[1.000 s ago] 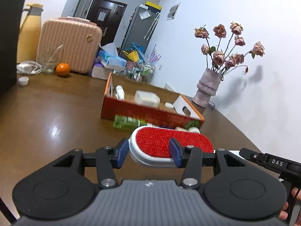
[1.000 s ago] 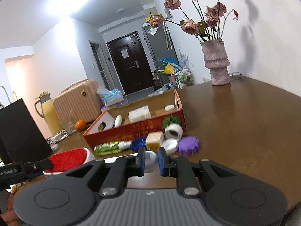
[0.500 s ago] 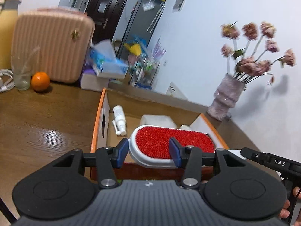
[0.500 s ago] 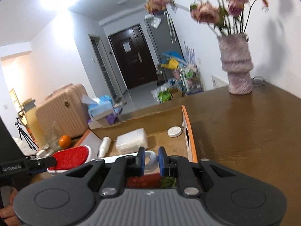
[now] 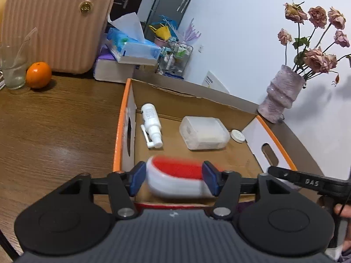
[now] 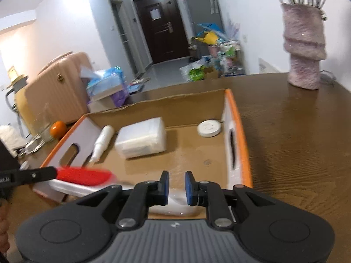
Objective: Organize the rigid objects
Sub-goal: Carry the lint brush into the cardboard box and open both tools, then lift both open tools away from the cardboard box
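Now the left gripper (image 5: 173,180) is opening around the blurred red-topped white brush (image 5: 175,179); right gripper (image 6: 176,187) pinches its white handle.

Ahead of the claw: 1 box (image 5: 119,131) holding 1 spray bottle (image 5: 151,123), 1 clear tub (image 5: 203,132) and 1 white lid (image 5: 238,135). Between the left claw's fingers: 1 red brush (image 5: 177,178). Far left of it: 1 orange (image 5: 38,77), 1 glass (image 5: 12,65), 1 suitcase (image 5: 57,26). Far right: 1 vase (image 5: 280,96) with 7 roses or so, some cut off by the frame edge.
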`<state>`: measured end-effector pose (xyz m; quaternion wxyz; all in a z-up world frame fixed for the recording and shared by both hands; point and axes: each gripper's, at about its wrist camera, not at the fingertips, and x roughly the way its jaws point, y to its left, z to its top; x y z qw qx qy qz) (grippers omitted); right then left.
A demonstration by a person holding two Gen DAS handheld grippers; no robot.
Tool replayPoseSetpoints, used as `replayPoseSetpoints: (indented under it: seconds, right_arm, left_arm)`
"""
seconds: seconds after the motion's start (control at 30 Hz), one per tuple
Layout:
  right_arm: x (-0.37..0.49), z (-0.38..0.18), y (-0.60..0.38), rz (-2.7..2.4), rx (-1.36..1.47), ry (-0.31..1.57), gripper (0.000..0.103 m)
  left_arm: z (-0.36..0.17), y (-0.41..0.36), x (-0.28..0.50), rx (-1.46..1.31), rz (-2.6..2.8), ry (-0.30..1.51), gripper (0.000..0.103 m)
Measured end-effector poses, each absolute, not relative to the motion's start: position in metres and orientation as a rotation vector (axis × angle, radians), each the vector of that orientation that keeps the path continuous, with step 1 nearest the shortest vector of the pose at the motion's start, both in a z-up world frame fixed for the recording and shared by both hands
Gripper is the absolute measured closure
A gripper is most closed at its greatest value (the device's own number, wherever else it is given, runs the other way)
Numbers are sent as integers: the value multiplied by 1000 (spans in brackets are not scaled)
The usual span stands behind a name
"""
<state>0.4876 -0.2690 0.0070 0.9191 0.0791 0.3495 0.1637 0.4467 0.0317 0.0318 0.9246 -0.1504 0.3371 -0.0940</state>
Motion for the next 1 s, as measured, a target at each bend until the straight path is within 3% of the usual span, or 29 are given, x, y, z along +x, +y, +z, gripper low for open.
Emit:
replayPoseSetpoints:
  seconds: [0.33, 0.67, 0.8, 0.87, 0.93, 1.0]
  right_arm:
    - [441, 51, -272, 334, 86, 635, 85]
    - [355, 105, -267, 342, -28, 456, 72]
    - [321, 105, -258, 316, -103, 368, 52]
    - [307, 100, -254, 302, -130, 340, 51]
    - [293, 93, -253, 300, -135, 303, 41]
    - [280, 84, -254, 293, -129, 259, 20]
  left_arm:
    - [70, 31, 406, -262, -173, 637, 33]
    - [119, 0, 320, -90, -148, 443, 19]
    - [118, -12, 288, -40, -119, 367, 9]
    - [114, -16, 274, -38, -113, 339, 1]
    - [109, -17, 263, -38, -103, 318, 0]
    - [101, -19, 253, -30, -85, 295, 0]
